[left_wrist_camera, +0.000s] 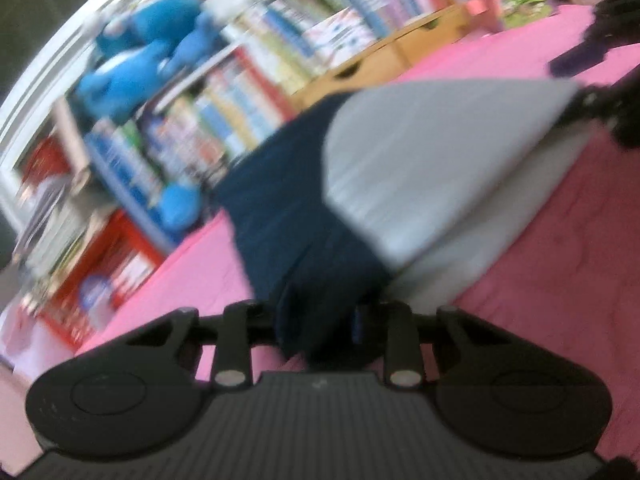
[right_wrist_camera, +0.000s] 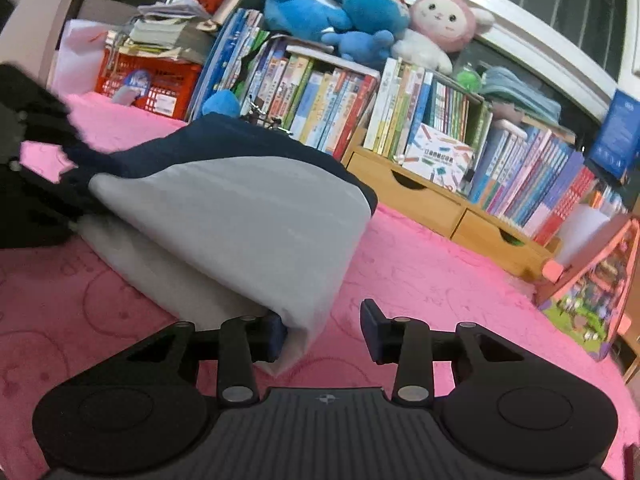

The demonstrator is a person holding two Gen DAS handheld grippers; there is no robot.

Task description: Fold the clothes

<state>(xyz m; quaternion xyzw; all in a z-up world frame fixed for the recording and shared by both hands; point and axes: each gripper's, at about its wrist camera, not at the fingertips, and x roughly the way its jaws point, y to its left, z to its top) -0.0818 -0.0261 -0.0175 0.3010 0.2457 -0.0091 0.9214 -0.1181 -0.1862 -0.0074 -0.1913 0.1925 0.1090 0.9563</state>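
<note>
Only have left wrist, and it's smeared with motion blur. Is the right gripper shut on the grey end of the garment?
Observer: No. In the right wrist view the right gripper is open, jaws wide apart. The grey corner of the grey-and-navy fabric garment touches only one finger.
Operator: Flap folded over?
Observer: Partly. The upper grey layer arches over a lower grey layer that lies flat on the pink patterned bedspread, with a gap between the layers.
Operator: Left gripper from outside?
Observer: The left gripper sits at the garment's navy end. It is too dark there to tell whether it is shut.
</note>
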